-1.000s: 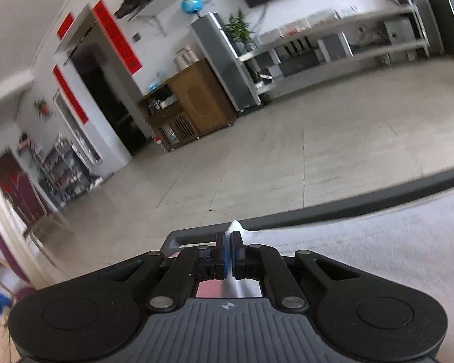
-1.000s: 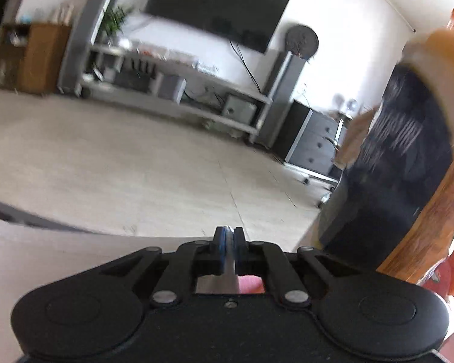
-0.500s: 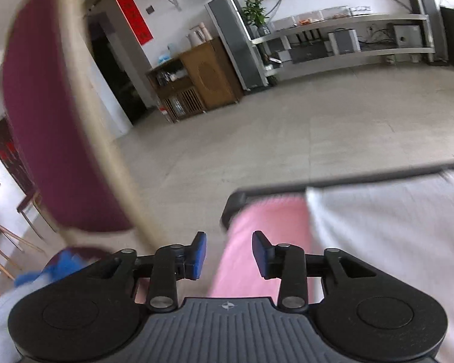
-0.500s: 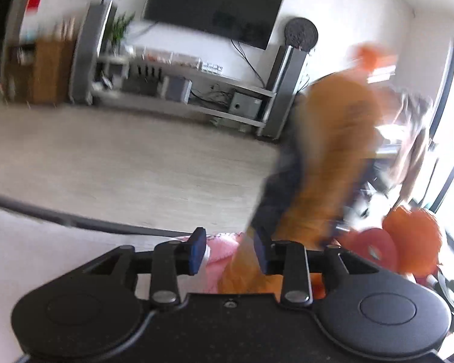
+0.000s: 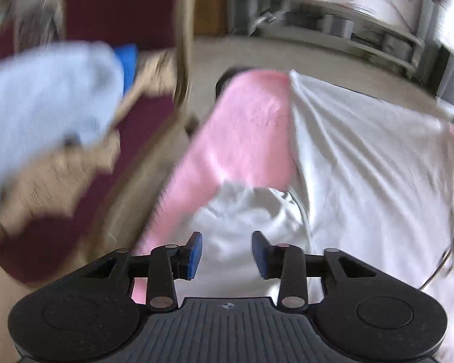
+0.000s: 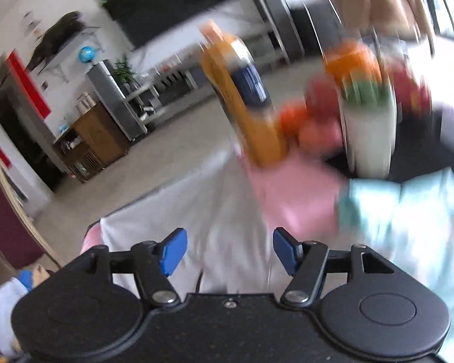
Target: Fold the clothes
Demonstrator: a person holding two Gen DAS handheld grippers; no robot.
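Left wrist: wrinkled white garment, fuzzy pink cloth.

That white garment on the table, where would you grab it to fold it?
Probably the bunched edge of the white garment, just ahead of the open left claw. It stands up in soft folds there, so a straight approach could pinch it; further right it lies flat.

Garment on towel
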